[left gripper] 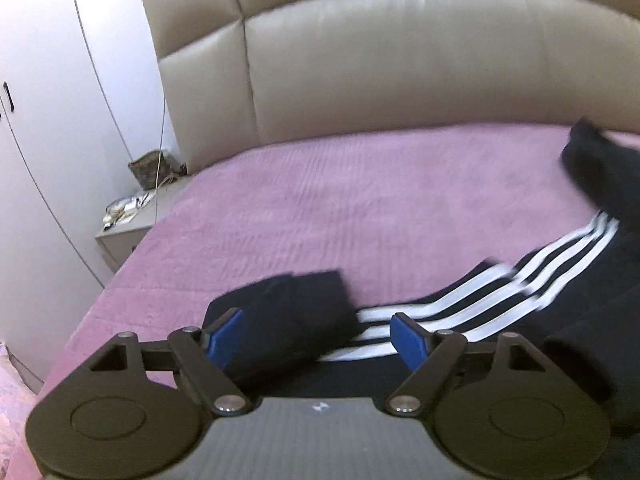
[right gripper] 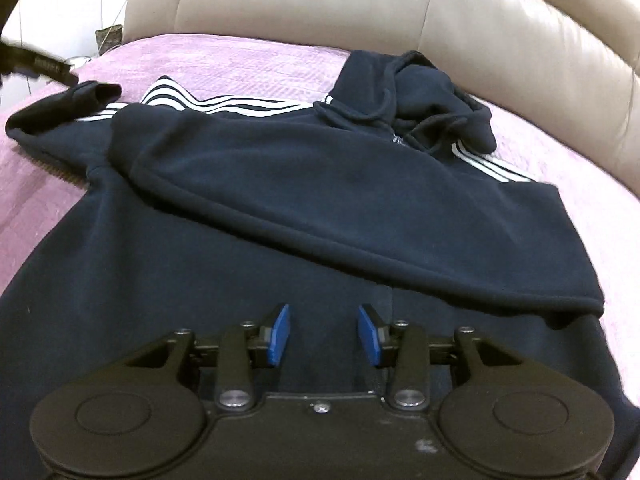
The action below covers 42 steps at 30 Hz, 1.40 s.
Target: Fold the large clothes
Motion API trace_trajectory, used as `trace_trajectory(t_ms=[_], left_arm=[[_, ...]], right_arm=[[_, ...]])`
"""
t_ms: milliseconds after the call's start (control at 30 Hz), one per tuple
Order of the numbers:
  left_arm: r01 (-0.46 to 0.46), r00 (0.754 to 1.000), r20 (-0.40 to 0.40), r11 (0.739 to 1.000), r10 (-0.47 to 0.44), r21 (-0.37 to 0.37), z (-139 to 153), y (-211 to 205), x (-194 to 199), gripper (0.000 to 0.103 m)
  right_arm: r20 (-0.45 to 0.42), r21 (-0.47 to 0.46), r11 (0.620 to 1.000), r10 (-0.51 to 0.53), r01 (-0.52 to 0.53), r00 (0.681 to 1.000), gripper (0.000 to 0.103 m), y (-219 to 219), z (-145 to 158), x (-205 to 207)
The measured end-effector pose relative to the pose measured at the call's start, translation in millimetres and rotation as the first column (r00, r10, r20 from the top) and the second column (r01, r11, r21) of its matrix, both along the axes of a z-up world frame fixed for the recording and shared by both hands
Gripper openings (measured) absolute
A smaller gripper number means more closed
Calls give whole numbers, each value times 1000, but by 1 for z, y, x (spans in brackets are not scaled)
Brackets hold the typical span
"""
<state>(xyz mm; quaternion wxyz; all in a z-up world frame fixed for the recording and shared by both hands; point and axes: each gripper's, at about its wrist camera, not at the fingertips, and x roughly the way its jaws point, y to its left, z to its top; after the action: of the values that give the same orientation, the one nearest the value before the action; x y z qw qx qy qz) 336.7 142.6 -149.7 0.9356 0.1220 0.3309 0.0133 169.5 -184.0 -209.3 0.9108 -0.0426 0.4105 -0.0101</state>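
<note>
Lying across a pink bedspread (right gripper: pixel 248 60), the navy hoodie (right gripper: pixel 280 184) filled the right wrist view: hood (right gripper: pixel 432 96) bunched toward the beige headboard (right gripper: pixel 500 24), one sleeve folded over the chest, white stripes on the shoulders. The right gripper (right gripper: pixel 324 334) hovered above the body panel, blue pads apart, nothing between them. Only the left wrist view showed the other sleeve's cuff (left gripper: pixel 296 304) and stripes (blurred), with the left gripper (left gripper: pixel 318 338) spread wide just over it, not clamping. That view alone took in a bedside table (left gripper: pixel 124 232) and white wardrobe (left gripper: pixel 48 128).
</note>
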Motion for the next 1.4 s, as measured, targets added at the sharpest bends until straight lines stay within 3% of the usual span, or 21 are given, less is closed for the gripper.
trace_trajectory(t_ms=[67, 200, 333, 367, 467, 633, 700, 767, 833, 933, 1000, 1067, 1267, 1333, 1400], left_arm=[[14, 1000, 17, 1000, -14, -14, -12, 7, 2, 81], [54, 998, 28, 999, -54, 5, -19, 18, 8, 82], [74, 997, -19, 990, -77, -120, -31, 41, 12, 86], [63, 997, -24, 989, -67, -131, -35, 45, 14, 83], [28, 997, -62, 989, -37, -148, -45, 50, 29, 55], [-2, 997, -72, 984, -11, -177, -56, 58, 36, 42], [19, 997, -67, 978, -34, -209, -59, 57, 36, 16], [23, 998, -52, 977, -34, -210, -57, 56, 34, 12], [18, 999, -30, 966, -26, -260, -49, 59, 32, 11], [59, 998, 48, 921, -43, -386, -18, 63, 22, 11], [122, 990, 115, 900, -80, -418, 6, 54, 11, 11], [187, 977, 179, 864, -114, -468, 31, 44, -2, 11], [427, 901, 334, 702, -276, -570, 92, -21, -49, 11], [496, 868, 356, 641, -346, -586, 100, -54, -65, 12], [547, 837, 364, 600, -409, -584, 96, -95, -83, 16]], right_arm=[[-2, 27, 1000, -15, 16, 1000, 59, -4, -1, -1], [0, 58, 998, -31, 30, 1000, 60, -7, -4, -3], [9, 34, 999, -21, 21, 1000, 61, -3, -5, -5], [11, 35, 999, -20, 20, 1000, 62, -4, -6, -4], [19, 36, 999, -17, 17, 1000, 63, -4, -8, -2], [27, 26, 999, -20, 19, 999, 66, -1, -10, -1], [30, 30, 999, -19, 19, 999, 66, -2, -10, -1], [28, 42, 999, -23, 22, 999, 65, -4, -9, -1], [24, 55, 998, -22, 21, 999, 65, -5, -8, -2], [27, 64, 998, -6, 5, 1000, 60, -7, -4, -5], [30, 71, 997, -2, 0, 1000, 55, -7, 1, -8], [59, 65, 998, 3, -7, 998, 55, -7, 11, -13], [178, 82, 996, -47, 33, 983, 55, -22, 53, -24], [196, 130, 988, -102, 78, 975, 55, -39, 61, -23], [177, 190, 974, -160, 126, 971, 55, -58, 60, -20]])
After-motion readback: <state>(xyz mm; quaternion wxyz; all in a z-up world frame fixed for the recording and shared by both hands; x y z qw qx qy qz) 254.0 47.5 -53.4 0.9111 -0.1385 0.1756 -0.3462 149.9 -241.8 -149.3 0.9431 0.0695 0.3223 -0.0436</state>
